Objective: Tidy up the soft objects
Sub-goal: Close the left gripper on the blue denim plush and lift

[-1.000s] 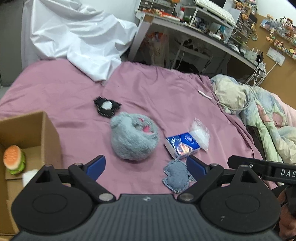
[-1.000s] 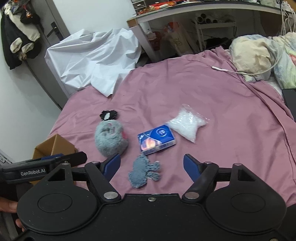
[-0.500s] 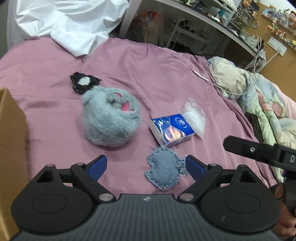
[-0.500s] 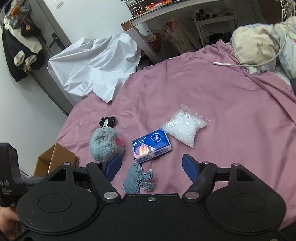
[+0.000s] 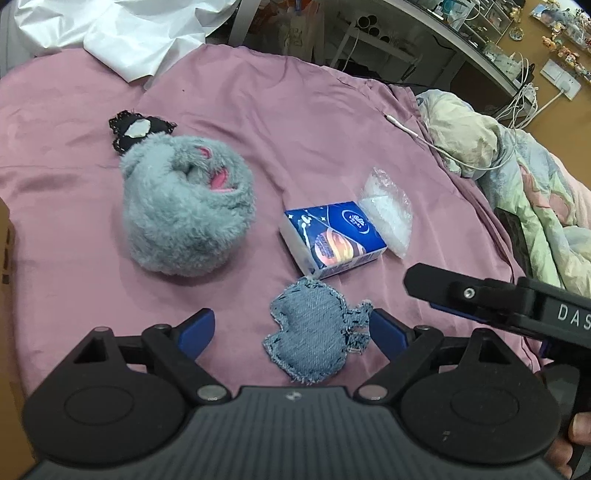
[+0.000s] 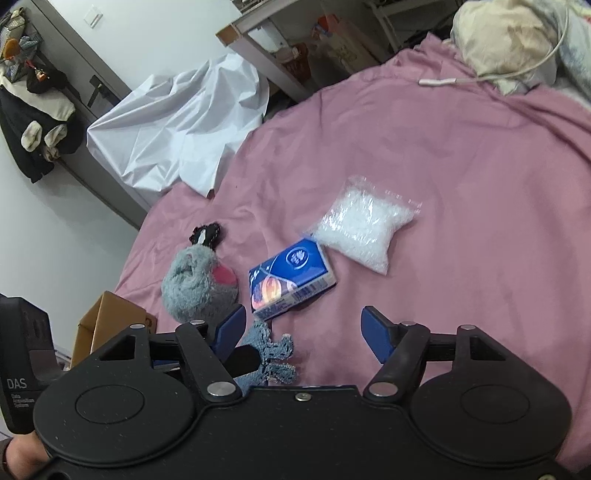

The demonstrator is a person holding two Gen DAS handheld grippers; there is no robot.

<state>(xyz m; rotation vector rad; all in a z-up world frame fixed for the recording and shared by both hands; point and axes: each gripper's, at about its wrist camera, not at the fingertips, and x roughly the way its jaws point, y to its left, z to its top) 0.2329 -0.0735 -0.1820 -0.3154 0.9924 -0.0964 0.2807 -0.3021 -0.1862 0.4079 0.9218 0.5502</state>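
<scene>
On the pink bedsheet (image 5: 295, 122) lie a grey fluffy plush (image 5: 188, 206), a small black and white soft patch (image 5: 138, 129), a blue tissue pack (image 5: 332, 240), a clear bag of white beads (image 5: 388, 210) and a denim soft toy (image 5: 310, 339). My left gripper (image 5: 291, 328) is open, low over the sheet, with the denim toy between its blue fingertips. My right gripper (image 6: 303, 332) is open and empty, just in front of the tissue pack (image 6: 291, 284); the denim toy (image 6: 269, 358) shows by its left finger.
A cardboard box (image 6: 107, 325) stands at the bed's left edge. A white plastic sheet (image 5: 122, 33) lies at the far side. Crumpled bedding (image 5: 517, 184) and a white cable (image 5: 424, 140) lie at the right. A desk (image 5: 424, 33) stands behind the bed.
My left gripper has moved forward and right, from beside the box to over the denim toy. My right gripper has drifted closer to the tissue pack. Both stay open.
</scene>
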